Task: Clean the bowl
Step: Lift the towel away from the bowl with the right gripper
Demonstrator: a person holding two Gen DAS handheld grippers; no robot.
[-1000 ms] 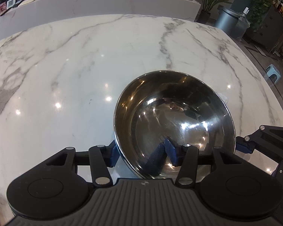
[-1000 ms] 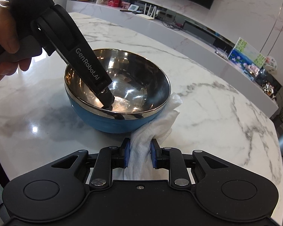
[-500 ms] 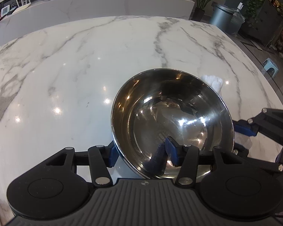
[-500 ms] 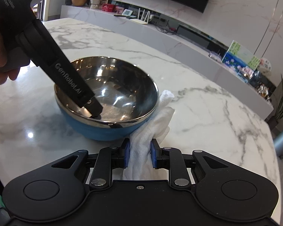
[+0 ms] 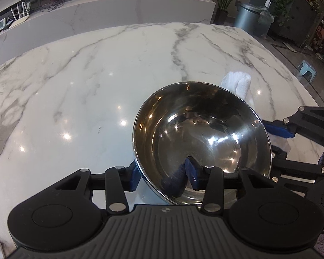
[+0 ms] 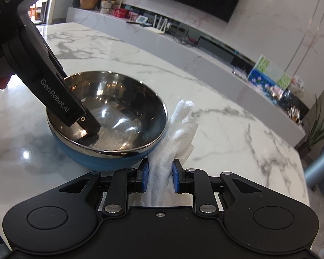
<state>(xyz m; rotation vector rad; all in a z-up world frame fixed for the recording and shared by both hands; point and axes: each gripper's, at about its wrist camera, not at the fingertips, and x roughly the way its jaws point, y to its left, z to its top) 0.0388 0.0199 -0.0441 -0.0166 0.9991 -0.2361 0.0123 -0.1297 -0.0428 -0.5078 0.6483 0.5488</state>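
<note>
right gripper [image 6: 159, 178]: nearest in the right wrist view, its two blue pads clenched on a bunched white cloth [image 6: 175, 142], one pad on each side of the wad.
white cloth: rises from between the pads and lies on the marble, pressed against the outer wall of the bowl on its right side; in the left wrist view its far end shows beyond the bowl's far rim.
left gripper [image 5: 163, 176]: grasping the near rim of the bowl, one blue pad outside the wall, the other inside against the steel; in the right wrist view its black body slants down from the upper left and its inner finger reaches into the bowl.
bowl [image 5: 202, 138]: steel inside, blue outside, mirror-bright, sitting upright on the table near its right-hand edge, just ahead of both grippers.
marble table [image 5: 97, 75]: white with grey veins, glossy, with ceiling lights reflected as spots.
marble counter [image 5: 118, 10]: beyond the table, long and low, carrying a white router, picture cards and small ornaments.
far right of the left wrist view: a grey bin [image 5: 247, 17], potted plants and a small blue stool [image 5: 306, 68] on the floor.
</note>
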